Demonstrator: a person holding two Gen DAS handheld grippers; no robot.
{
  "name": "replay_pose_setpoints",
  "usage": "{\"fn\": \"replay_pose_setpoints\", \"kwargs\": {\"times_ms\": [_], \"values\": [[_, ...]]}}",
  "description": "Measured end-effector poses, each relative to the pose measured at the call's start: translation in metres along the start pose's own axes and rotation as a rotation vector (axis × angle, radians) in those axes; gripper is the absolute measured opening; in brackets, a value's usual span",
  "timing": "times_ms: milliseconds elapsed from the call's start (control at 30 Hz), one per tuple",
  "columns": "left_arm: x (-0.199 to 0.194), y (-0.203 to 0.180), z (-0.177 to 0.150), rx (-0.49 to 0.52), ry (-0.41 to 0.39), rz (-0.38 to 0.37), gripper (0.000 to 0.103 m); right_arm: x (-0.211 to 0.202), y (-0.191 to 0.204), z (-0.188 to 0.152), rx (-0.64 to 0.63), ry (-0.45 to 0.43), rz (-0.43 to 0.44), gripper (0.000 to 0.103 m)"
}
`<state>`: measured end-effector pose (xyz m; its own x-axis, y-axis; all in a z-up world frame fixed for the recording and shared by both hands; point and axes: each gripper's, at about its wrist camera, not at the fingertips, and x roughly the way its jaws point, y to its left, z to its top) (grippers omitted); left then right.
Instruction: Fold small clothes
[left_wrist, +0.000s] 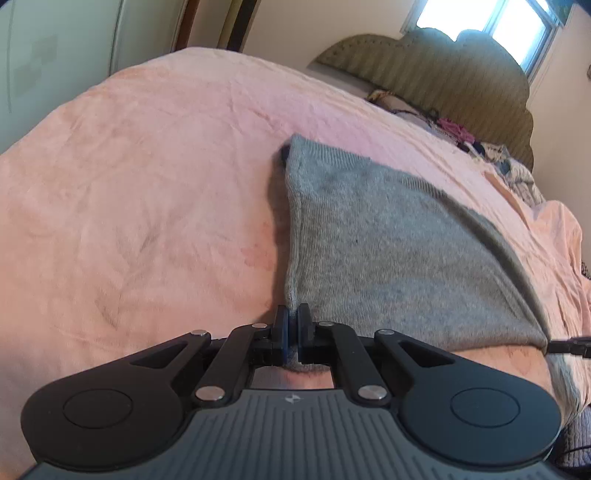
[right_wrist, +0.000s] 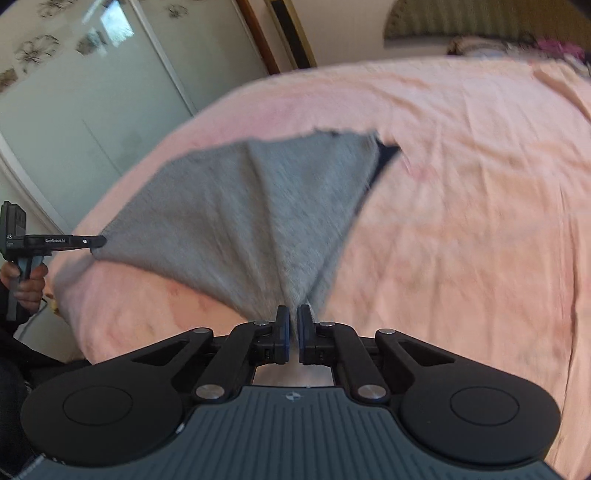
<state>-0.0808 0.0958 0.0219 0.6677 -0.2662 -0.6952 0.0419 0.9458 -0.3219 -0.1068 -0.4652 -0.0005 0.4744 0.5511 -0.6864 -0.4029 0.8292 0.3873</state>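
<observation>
The grey knit garment (left_wrist: 388, 240) lies spread on the pink blanket (left_wrist: 129, 184) that covers the bed, its near edge drawn up off the blanket toward the person and its far end, where a dark inner layer peeks out at a corner, resting flat further up the bed toward the headboard (left_wrist: 443, 74). The left gripper (left_wrist: 293, 321) has its jaws closed tight on the near left corner of the garment, the side seam running straight away from its fingertips. The right gripper (right_wrist: 293, 321) is likewise pinched shut on the other near corner, cloth fanning out from between its pads in taut creases. In the right wrist view the left gripper shows again at the far left, held by the person's hand (right_wrist: 26, 280), and the hem between the two corners is stretched into a line roughly parallel to the near edge of the bed. What the next move seems to turn on is this: the garment's long axis runs away from both grippers toward the headboard, each gripper sitting at one end of the near hem and about equally close to it, so carrying both corners forward together should lay the near half over the far half. Loose clothes (left_wrist: 461, 133) are piled by the headboard, well apart from the grey piece.
</observation>
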Motion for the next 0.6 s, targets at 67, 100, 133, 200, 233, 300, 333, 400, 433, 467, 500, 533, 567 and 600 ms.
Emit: {"fn": "replay_pose_setpoints", "kwargs": {"times_ms": [67,100,133,200,233,300,333,400,433,467,500,533,567,600], "values": [[-0.004,-0.003,0.005,0.006,-0.017,0.007,0.006,0.002,-0.001,0.0,0.014,0.004,0.055,0.018],[-0.006,-0.005,0.007,0.021,-0.017,-0.007,0.009,0.0,0.0,0.002,0.013,-0.008,0.047,0.018],[-0.008,-0.007,0.008,0.029,-0.018,-0.022,0.011,-0.003,0.001,0.006,0.022,-0.034,0.034,0.032],[-0.013,-0.008,0.009,0.018,-0.023,-0.051,0.044,-0.013,-0.001,0.017,0.05,-0.106,0.033,0.075],[-0.014,-0.007,0.008,0.002,-0.024,-0.073,0.06,-0.017,-0.002,0.021,0.059,-0.135,0.039,0.078],[-0.016,-0.006,0.003,-0.047,-0.051,-0.107,0.09,-0.019,-0.005,0.027,0.095,-0.154,0.074,0.076],[-0.017,-0.007,0.002,-0.053,-0.06,-0.119,0.09,-0.018,-0.006,0.028,0.106,-0.152,0.085,0.076],[-0.016,-0.011,0.0,-0.048,-0.063,-0.136,0.088,-0.012,-0.007,0.026,0.119,-0.133,0.069,0.076],[-0.014,-0.015,-0.001,-0.04,-0.061,-0.141,0.085,-0.008,-0.009,0.024,0.128,-0.122,0.062,0.076],[-0.012,-0.019,-0.001,-0.024,-0.054,-0.145,0.073,-0.006,-0.01,0.022,0.139,-0.115,0.066,0.076],[-0.009,-0.023,-0.001,-0.003,-0.038,-0.151,0.065,-0.004,-0.011,0.02,0.152,-0.11,0.073,0.076],[-0.005,-0.027,-0.001,0.014,-0.028,-0.149,0.065,-0.002,-0.012,0.017,0.164,-0.11,0.08,0.076],[-0.002,-0.028,-0.001,0.02,-0.023,-0.139,0.065,-0.001,-0.012,0.016,0.17,-0.112,0.088,0.076],[0.002,-0.028,0.0,0.019,-0.015,-0.13,0.064,-0.001,-0.012,0.015,0.178,-0.117,0.095,0.076]]}}
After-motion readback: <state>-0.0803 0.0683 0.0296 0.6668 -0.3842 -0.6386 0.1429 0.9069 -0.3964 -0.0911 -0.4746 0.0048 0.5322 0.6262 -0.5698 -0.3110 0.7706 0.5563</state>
